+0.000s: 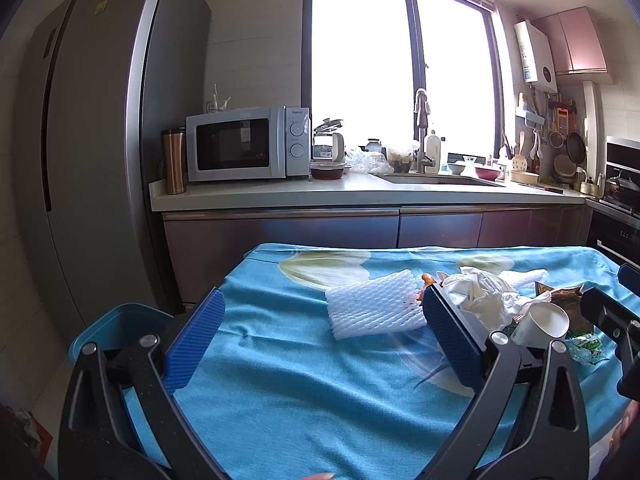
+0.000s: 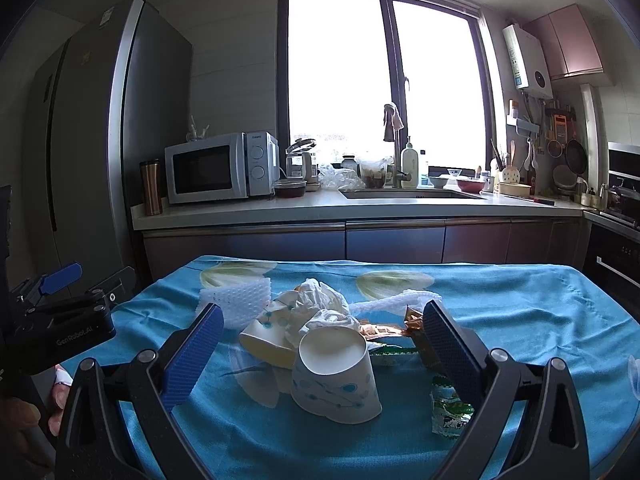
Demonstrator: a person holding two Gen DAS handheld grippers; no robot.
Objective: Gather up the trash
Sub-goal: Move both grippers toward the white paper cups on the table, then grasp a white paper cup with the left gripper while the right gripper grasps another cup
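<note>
Both tongs, left (image 1: pixel 320 344) and right (image 2: pixel 320 354), released and empty, poised for grasping; white patterned paper cup (image 2: pixel 334 376) lies tipped mid-worktop (image 2: pixel 520 320) among trash.

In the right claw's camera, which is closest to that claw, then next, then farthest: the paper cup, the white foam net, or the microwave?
1. Paper cup, lying between the open right claw fingers.
2. White foam net, farther back on the left.
3. Microwave, across on the counter.
</note>
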